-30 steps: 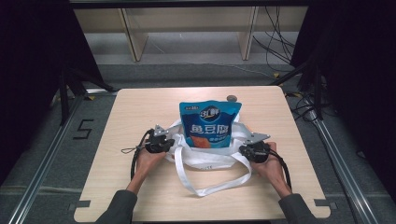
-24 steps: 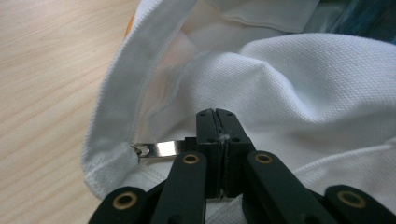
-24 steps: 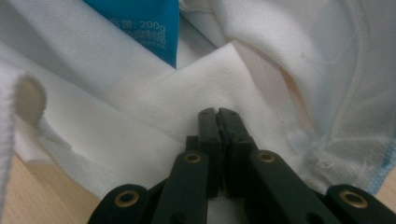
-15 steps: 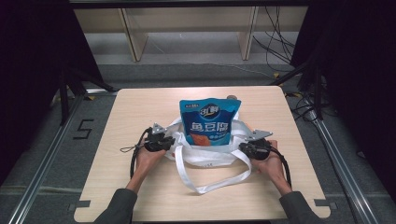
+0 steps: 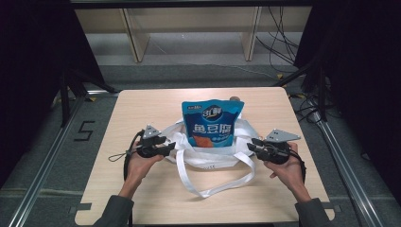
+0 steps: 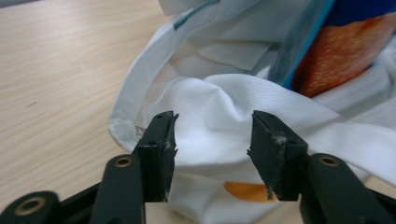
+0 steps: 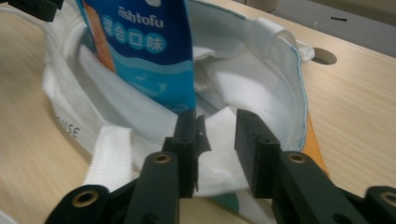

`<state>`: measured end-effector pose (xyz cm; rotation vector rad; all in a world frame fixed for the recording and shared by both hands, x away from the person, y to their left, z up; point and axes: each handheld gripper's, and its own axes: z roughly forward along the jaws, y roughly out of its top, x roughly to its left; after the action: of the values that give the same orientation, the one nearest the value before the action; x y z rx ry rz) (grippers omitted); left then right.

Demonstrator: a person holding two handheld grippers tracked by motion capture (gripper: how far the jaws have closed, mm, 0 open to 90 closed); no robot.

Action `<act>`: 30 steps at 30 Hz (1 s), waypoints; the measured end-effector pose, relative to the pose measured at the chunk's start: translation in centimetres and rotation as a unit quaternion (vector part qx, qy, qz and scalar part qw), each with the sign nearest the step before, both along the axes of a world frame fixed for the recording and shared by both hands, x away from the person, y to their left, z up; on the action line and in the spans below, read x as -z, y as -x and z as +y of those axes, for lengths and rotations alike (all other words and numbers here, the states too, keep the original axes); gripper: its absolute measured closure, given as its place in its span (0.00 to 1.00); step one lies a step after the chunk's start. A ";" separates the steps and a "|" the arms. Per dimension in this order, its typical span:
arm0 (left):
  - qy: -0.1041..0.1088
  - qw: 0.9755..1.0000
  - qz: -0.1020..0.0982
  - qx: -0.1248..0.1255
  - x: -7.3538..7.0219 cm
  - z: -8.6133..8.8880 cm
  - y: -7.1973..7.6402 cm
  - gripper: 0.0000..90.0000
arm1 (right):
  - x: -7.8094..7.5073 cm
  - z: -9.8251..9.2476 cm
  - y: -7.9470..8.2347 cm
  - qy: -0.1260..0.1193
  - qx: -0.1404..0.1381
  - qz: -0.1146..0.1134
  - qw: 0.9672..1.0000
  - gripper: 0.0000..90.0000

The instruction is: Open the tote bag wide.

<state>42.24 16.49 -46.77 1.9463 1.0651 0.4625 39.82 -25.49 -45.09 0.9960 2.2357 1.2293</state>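
Note:
A white tote bag (image 5: 208,158) lies slumped at the middle of the wooden table (image 5: 142,109), with a blue snack pouch (image 5: 211,125) standing upright in it. My left gripper (image 5: 166,148) is at the bag's left rim and my right gripper (image 5: 250,145) at its right rim. The jaws of both have just been opening. In the left gripper view the left gripper (image 6: 212,149) is open, with a fold of white bag cloth (image 6: 219,107) in the gap, untouched by the pads. In the right gripper view the right gripper (image 7: 218,142) is open too, with the bag's rim (image 7: 219,121) between the jaws and the pouch (image 7: 144,42) just beyond.
The bag's long white straps (image 5: 217,189) trail in a loop toward the table's near edge. A round hole (image 7: 323,56) is cut in the tabletop behind the bag. Beyond the table's far edge stand pale shelf legs (image 5: 135,42) and cables (image 5: 283,52) on the floor.
Both grippers have gone from shut on the bag's sides to open, and both hands have risen a little. The pouch still stands upright in the bag.

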 end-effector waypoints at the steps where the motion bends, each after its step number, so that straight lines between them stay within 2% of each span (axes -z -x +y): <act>1: 0.007 1.000 -0.003 -0.004 -0.5 0.3 0.7 0.52 | -0.2 -0.2 0.2 0.001 0.004 -0.005 1.000 0.71; 2: 0.012 1.000 -0.003 -0.004 -0.8 0.5 1.1 0.50 | -0.2 -0.3 0.3 0.003 0.002 -0.017 1.000 0.69; 3: 0.027 1.000 -0.004 -0.009 -0.9 0.5 1.4 0.48 | -0.3 -0.4 0.6 -0.002 0.001 -0.007 1.000 0.68; 4: 0.034 0.999 -0.003 -0.008 -1.1 0.5 1.7 0.47 | -0.3 -0.5 0.9 0.001 0.009 -0.010 1.000 0.66; 6: 0.027 1.000 0.000 0.002 -1.2 0.6 2.0 0.44 | -0.2 -0.7 1.0 0.000 0.011 -0.009 1.000 0.64; 7: 0.029 1.000 -0.005 0.008 -1.3 0.3 2.3 0.43 | -0.1 -0.8 1.6 -0.010 0.025 0.008 1.000 0.58; 8: 0.029 1.000 -0.005 0.008 -1.3 0.3 2.3 0.41 | -0.1 -0.8 1.6 -0.010 0.025 0.008 1.000 0.58; 9: 0.035 0.999 0.000 0.013 -1.4 0.2 2.6 0.40 | -0.1 -1.0 1.7 -0.010 0.030 0.010 0.999 0.54; 10: 0.029 0.999 0.005 0.014 -1.6 0.3 2.8 0.38 | 0.0 -1.0 1.7 -0.011 0.032 0.006 0.999 0.52; 11: 0.036 0.999 0.000 0.019 -1.6 0.2 2.9 0.37 | 0.0 -1.0 1.7 -0.014 0.034 0.008 0.999 0.51; 13: 0.037 0.999 -0.002 0.020 -1.6 0.1 3.1 0.36 | 0.0 -0.9 1.9 -0.018 0.033 0.007 0.999 0.49; 14: 0.028 0.999 -0.004 0.031 -1.6 0.1 3.3 0.36 | 0.0 -0.9 1.9 -0.018 0.033 0.007 0.999 0.49; 15: 0.033 0.999 -0.005 0.025 -1.6 0.0 3.6 0.35 | 0.0 -0.9 2.0 -0.017 0.030 0.014 0.999 0.49; 16: 0.033 0.999 -0.003 0.024 -1.4 0.0 4.0 0.34 | 0.0 -1.0 2.1 -0.012 0.027 0.003 1.000 0.47; 19: 0.051 0.998 0.002 0.021 -1.2 0.4 5.0 0.32 | -0.1 -0.9 2.7 -0.018 0.033 0.016 0.999 0.46; 20: 0.054 0.998 0.000 0.025 -1.2 0.7 5.2 0.32 | 0.0 -1.0 2.5 -0.013 0.022 -0.006 1.000 0.46; 21: 0.060 0.998 0.000 0.020 -1.1 0.8 5.5 0.31 | 0.0 -1.0 2.8 -0.018 0.028 0.001 0.999 0.46; 22: 0.067 0.998 0.002 0.016 -0.9 1.0 5.7 0.31 | 0.0 -1.0 2.9 -0.016 0.025 -0.002 1.000 0.46; 23: 0.070 0.997 0.002 0.013 -0.8 1.2 5.8 0.30 | 0.1 -0.9 3.1 -0.020 0.030 0.010 0.999 0.45; 25: 0.080 0.997 0.005 0.009 -0.7 1.4 6.1 0.28 | 0.3 -0.9 3.0 -0.008 0.024 0.001 1.000 0.44; 27: 0.089 0.996 0.002 0.010 -0.5 1.7 6.3 0.25 | 0.4 -0.9 3.1 -0.007 0.026 0.008 1.000 0.44; 28: 0.093 0.996 0.000 0.009 -0.3 1.7 6.4 0.24 | 0.3 -0.7 3.3 -0.011 0.032 0.019 0.999 0.44; 30: 0.087 0.996 -0.003 0.013 -0.2 1.7 6.7 0.23 | 0.3 -0.9 3.2 -0.006 0.025 0.009 1.000 0.43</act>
<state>35.57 18.21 -46.53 1.8015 1.0389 0.3484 36.67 -26.43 -45.36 1.0650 2.2047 1.2188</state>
